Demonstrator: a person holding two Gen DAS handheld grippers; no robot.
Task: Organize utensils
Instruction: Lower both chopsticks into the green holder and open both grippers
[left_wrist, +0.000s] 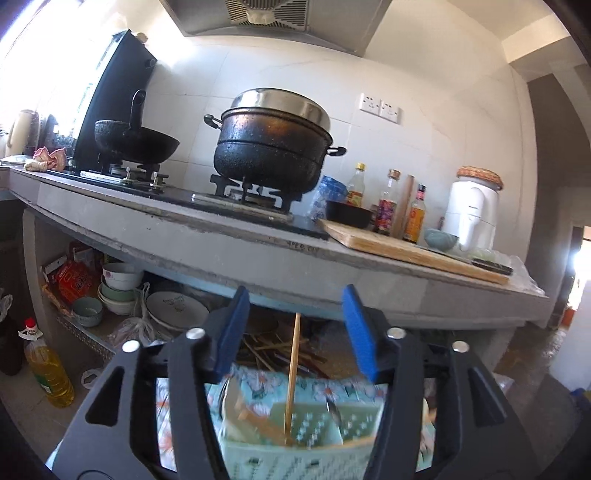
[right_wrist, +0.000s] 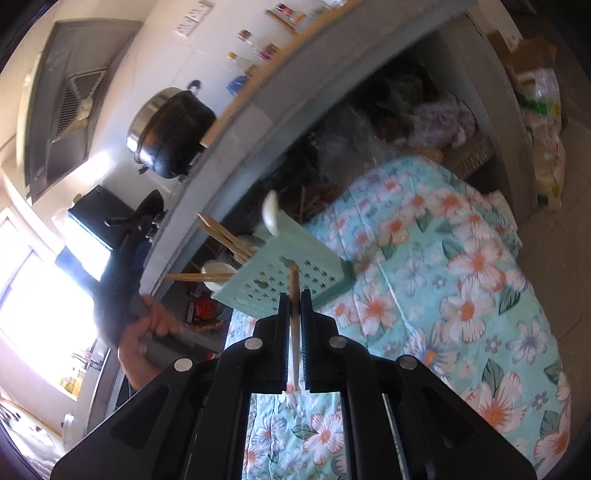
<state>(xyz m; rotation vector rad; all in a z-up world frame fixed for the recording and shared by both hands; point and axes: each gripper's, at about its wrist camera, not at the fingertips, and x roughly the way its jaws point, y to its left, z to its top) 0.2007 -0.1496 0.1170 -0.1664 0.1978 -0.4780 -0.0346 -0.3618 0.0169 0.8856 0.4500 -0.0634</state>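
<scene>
A pale green perforated utensil holder stands on a floral cloth below the counter. My left gripper is open just above the holder. A wooden chopstick stands upright in the holder between the blue pads, touching neither. In the right wrist view the holder holds several chopsticks and a white spoon. My right gripper is shut on a chopstick whose wooden tip points at the holder's wall. A hand holds the left gripper at the left.
A grey counter edge runs overhead with a black pot, a wok, a cutting board and bottles. Stacked bowls and an oil bottle stand under it at the left.
</scene>
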